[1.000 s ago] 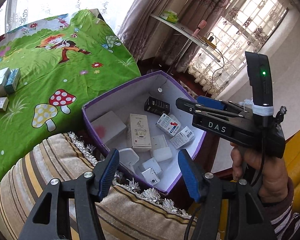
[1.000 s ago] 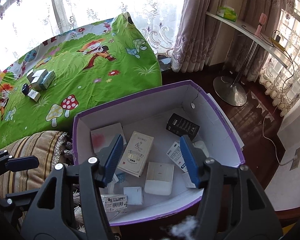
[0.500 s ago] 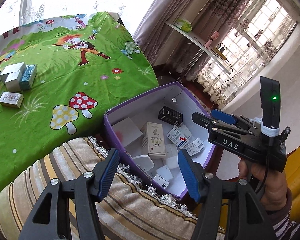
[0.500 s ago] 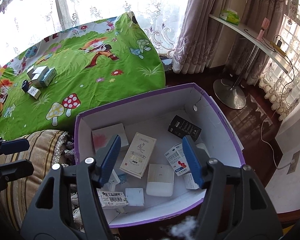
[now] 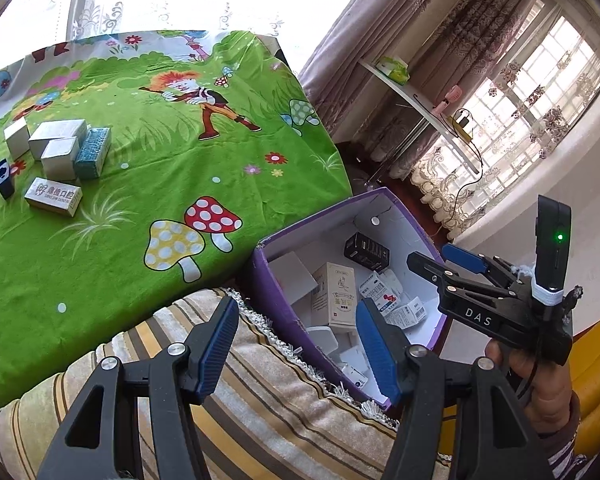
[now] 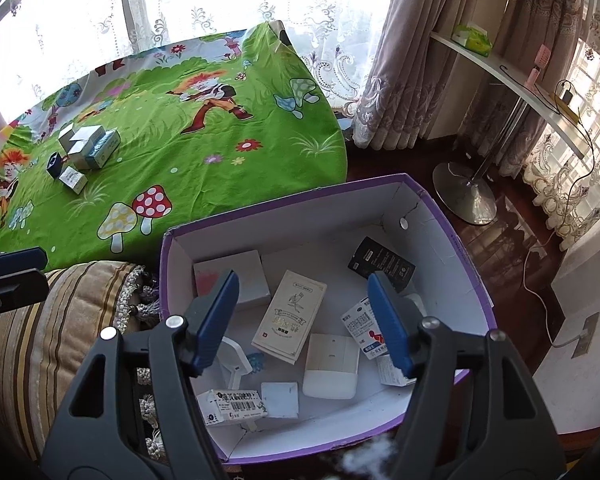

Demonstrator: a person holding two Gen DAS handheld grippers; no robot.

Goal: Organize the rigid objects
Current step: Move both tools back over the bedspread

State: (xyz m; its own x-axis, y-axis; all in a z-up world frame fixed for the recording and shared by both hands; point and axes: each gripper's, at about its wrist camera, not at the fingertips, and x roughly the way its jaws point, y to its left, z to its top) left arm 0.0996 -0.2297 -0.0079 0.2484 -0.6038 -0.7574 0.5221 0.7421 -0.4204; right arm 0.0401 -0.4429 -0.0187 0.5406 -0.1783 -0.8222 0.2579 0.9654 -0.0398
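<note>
- Sunlit lace curtains [image 6: 220, 12] back a counter covered by a green cartoon cloth [image 5: 148, 184] printed with mushrooms and a red-haired figure.
- On the cloth, toward its left end, a small cluster of boxes stands close together: silver-grey cartons [image 5: 56, 136], a teal box [image 5: 93, 153], a small dark box [image 5: 4, 178] and a flat white box with printed characters [image 5: 53, 197].
- Just beside the cloth's near edge lies a striped cushion [image 5: 260, 412] with a tasselled fringe, and next to it sits an open purple cardboard box [image 6: 452, 240] with white inner walls.
- Inside the purple box lie the sorted packs: a cream carton [image 6: 290, 316] near the middle, a black box [image 6: 382, 264] toward the far right corner, a white box with a pink stain [image 6: 232, 276] at the far left, a white and blue medicine pack [image 6: 360, 328], a plain white block [image 6: 330, 366] and a barcode-labelled pack [image 6: 232, 402] against the near wall.
- Over the cushion, the left gripper [image 5: 296, 344] hovers with its blue-padded jaws apart and nothing between them.
- Above the purple box, the right gripper [image 6: 304, 320] has its jaws opening, empty, with the packs lying below them.
- From the left wrist view, a hand [image 5: 540, 384] grips the right gripper's handle, a green light glowing on its upright part.
- At the right, a white shelf [image 6: 512, 76] carries a green tissue pack [image 6: 472, 36].
</note>
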